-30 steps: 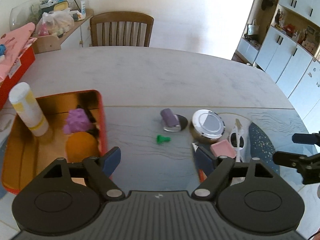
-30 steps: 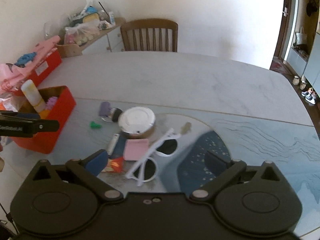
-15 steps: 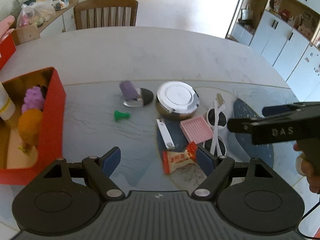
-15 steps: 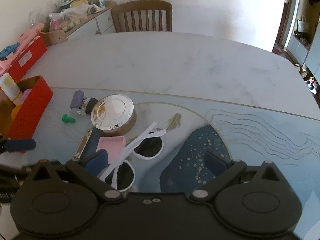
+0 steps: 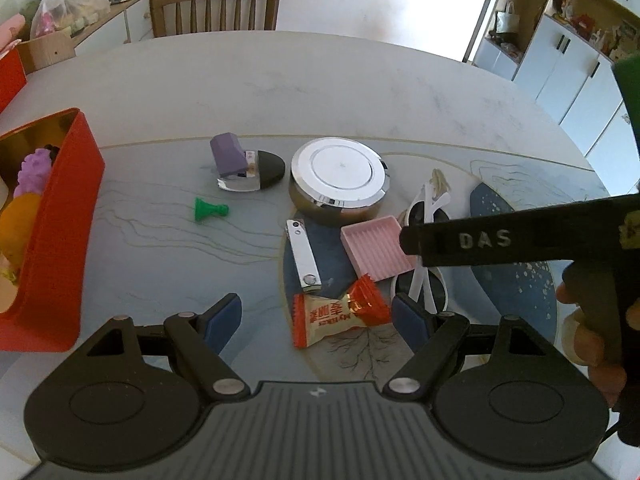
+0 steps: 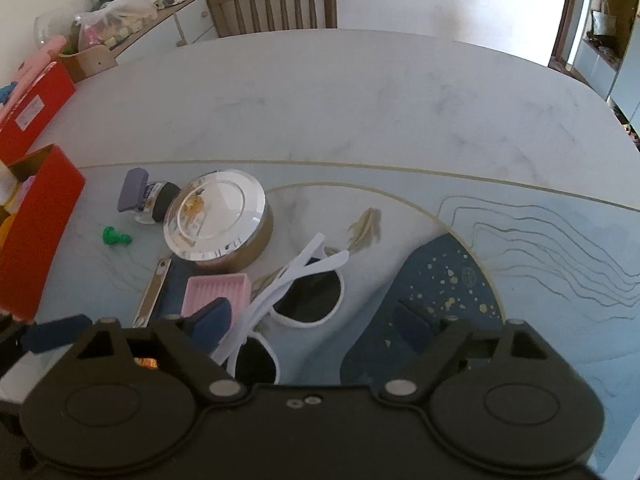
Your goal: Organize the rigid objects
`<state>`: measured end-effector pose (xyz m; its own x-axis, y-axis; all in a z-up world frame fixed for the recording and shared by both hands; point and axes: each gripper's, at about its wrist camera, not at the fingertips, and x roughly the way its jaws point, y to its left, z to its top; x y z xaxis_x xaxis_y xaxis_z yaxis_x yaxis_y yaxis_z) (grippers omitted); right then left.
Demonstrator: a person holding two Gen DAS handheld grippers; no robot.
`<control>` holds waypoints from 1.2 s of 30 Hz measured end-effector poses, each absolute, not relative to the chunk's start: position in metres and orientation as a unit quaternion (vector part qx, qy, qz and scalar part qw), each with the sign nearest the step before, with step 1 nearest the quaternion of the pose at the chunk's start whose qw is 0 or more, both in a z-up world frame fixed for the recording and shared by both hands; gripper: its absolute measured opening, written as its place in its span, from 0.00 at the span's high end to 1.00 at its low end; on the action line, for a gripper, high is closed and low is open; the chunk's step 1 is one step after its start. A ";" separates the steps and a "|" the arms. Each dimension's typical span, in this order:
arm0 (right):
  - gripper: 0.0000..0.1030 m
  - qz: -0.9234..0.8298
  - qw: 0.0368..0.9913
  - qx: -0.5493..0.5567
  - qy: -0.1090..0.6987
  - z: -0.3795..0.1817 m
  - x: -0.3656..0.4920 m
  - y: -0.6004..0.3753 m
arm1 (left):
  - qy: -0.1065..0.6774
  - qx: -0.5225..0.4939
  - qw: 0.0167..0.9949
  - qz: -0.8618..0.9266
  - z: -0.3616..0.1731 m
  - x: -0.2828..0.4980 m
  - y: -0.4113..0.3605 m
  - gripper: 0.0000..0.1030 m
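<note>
The left gripper (image 5: 316, 318) hangs open above a red-and-white wrapped candy (image 5: 336, 312); beyond lie a silver nail clipper (image 5: 303, 255), ribbed pink plastic tray (image 5: 376, 249) and round chrome-lidded tin (image 5: 339, 178)

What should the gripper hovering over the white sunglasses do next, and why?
Probably ease the right gripper a little lower over the white sunglasses. Its fingers are closing, yet the frames lie flat on the table beneath and between them, not pinched. The red box waits at the left.
</note>
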<state>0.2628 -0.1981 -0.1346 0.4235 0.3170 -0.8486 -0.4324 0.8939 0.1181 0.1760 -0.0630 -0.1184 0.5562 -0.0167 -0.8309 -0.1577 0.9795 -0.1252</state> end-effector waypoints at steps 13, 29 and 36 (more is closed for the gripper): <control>0.30 0.197 0.858 -0.042 0.473 -0.135 0.271 -0.204 | 0.473 -0.110 0.873 0.050 -0.124 0.181 -0.064 0.21; 0.52 0.213 0.853 -0.016 0.476 -0.136 0.262 -0.235 | 0.471 -0.090 0.876 0.052 -0.126 0.181 -0.070 0.52; 0.66 0.237 0.847 -0.033 0.474 -0.133 0.246 -0.246 | 0.468 -0.068 0.880 0.040 -0.125 0.180 -0.074 0.61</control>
